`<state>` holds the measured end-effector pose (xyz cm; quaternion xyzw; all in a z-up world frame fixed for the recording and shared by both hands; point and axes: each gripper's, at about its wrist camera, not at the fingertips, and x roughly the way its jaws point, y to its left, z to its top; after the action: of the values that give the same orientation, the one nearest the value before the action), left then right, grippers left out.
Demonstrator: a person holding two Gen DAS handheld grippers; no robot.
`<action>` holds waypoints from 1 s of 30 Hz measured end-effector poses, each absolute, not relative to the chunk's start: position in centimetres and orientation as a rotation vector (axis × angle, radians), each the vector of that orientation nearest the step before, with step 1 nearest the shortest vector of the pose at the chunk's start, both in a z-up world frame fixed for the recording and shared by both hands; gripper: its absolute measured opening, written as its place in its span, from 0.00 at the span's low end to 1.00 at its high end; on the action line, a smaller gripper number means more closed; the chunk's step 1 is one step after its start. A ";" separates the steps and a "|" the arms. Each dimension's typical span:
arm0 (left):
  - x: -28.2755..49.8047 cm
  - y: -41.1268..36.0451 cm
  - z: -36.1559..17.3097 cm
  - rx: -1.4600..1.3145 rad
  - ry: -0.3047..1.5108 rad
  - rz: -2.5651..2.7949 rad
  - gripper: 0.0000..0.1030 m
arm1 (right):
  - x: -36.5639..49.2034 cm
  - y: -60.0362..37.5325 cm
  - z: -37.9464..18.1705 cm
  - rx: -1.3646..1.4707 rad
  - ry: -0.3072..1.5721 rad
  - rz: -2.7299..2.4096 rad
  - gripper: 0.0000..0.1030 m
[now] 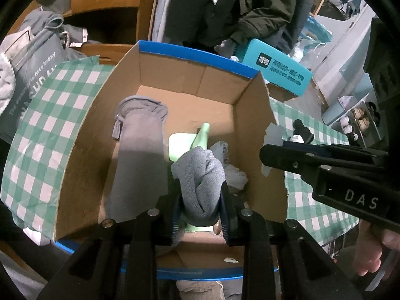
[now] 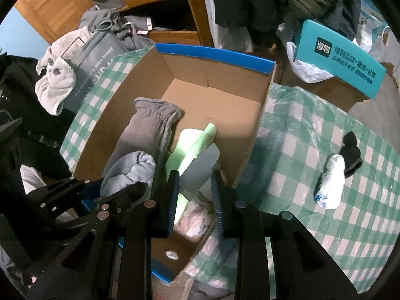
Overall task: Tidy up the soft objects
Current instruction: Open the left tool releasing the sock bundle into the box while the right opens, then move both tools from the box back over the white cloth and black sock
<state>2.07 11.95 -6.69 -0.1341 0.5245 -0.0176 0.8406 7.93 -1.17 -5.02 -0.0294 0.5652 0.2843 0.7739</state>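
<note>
- The left gripper tilts steeply down over the cardboard box, its pads clamped on a bunched grey sock.
- The right gripper angles down above the box, jaws slightly parted around a pale green-and-white sock; whether it grips, I cannot tell.

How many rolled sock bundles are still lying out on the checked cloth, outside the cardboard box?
2: a white bundle and a black one touching it, both on the checked cloth to the right of the cardboard box. More may be hidden out of view.
</note>
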 end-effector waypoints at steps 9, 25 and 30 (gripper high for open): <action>2.1 12.4 -6.8 -0.287 1.111 0.004 0.44 | 8.1 -0.8 -5.3 -0.055 1.233 0.611 0.39; 2.1 10.2 -5.3 -0.246 1.089 -0.015 0.55 | 8.0 -4.9 -4.2 -0.004 1.197 0.534 0.60; 2.0 8.9 -4.6 -0.214 1.073 -0.032 0.60 | 7.8 -6.1 -3.8 0.012 1.187 0.518 0.61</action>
<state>2.05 8.87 -4.61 -0.1019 0.5103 -0.0154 0.8538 7.77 -6.15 -3.80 0.0056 0.5529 0.2412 0.7975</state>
